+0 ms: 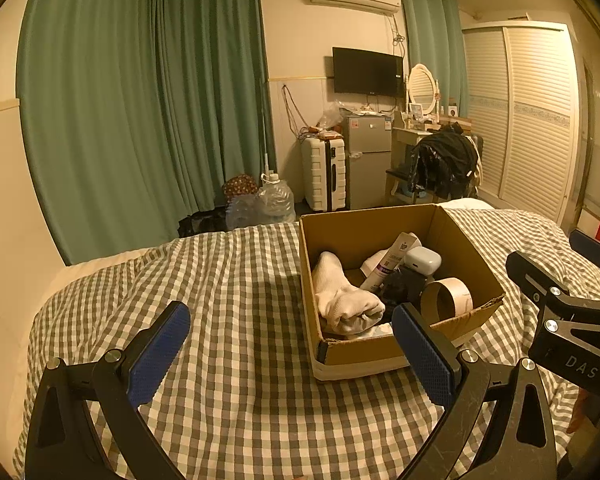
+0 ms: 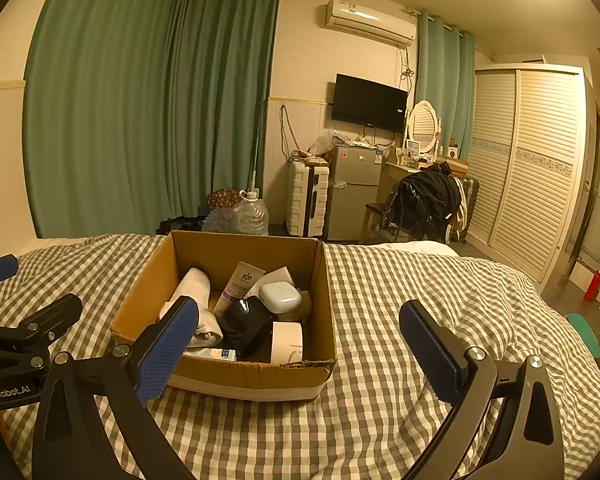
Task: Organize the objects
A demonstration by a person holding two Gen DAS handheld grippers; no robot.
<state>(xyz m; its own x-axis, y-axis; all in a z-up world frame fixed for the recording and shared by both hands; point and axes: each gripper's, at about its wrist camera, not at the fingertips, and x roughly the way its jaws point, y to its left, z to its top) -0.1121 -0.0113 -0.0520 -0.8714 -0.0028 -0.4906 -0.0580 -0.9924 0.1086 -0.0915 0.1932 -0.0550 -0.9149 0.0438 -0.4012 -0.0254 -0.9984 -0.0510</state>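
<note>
cardboard box (image 2: 236,252) open, on checked bed | inside: white sock (image 2: 192,292), tube (image 2: 238,286), earbud case (image 2: 280,297), tape roll (image 2: 287,342)

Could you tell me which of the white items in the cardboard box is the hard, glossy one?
The white earbud case, a smooth rounded shell lying on the dark items. The rolled white socks are ribbed fabric, and the tube is printed and flat.
</note>
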